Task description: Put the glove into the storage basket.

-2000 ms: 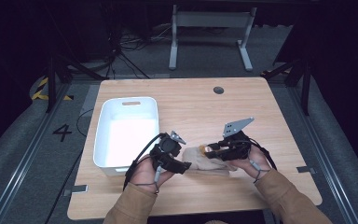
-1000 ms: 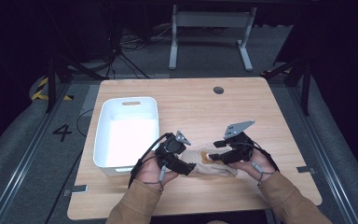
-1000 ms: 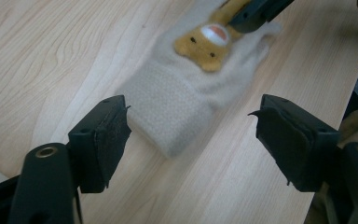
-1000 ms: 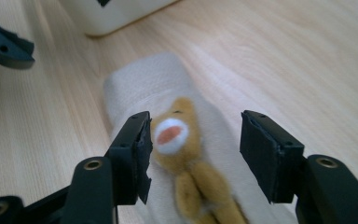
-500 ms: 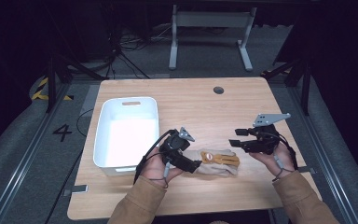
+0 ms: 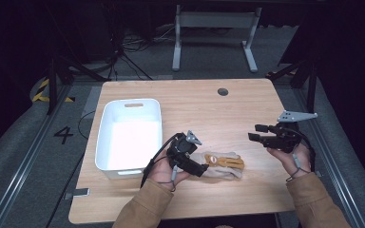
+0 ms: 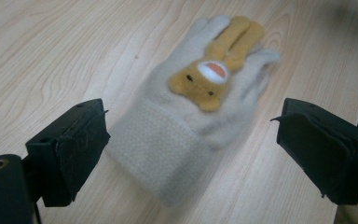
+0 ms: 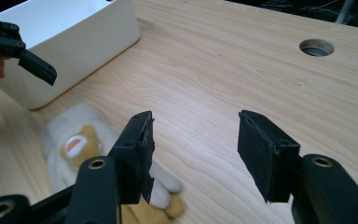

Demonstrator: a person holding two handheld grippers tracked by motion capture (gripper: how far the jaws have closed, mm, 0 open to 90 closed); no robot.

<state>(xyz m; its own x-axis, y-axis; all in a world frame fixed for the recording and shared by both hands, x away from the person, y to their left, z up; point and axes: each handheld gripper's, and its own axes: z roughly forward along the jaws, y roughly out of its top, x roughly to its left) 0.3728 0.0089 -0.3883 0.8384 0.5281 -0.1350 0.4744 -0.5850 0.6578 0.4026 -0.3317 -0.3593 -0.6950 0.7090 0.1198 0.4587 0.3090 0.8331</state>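
A cream knitted glove with a brown bear on its back lies flat on the wooden table, fingers pointing right. My left gripper sits at its cuff end. Its jaws have just been opening and now stand wide on either side of the cuff without pressing it. My right gripper hovers above the table to the right of the glove, open and with nothing between its pads. In the right gripper view the glove lies below and left of the jaws.
A white plastic bin stands on the table's left half, close to my left hand. A round cable hole lies near the far edge. Bare wood stretches between the glove and the far edge.
My right gripper has left the glove and moved right and slightly up. The left jaws have spread apart off the cuff. The glove now rests flat on the table.
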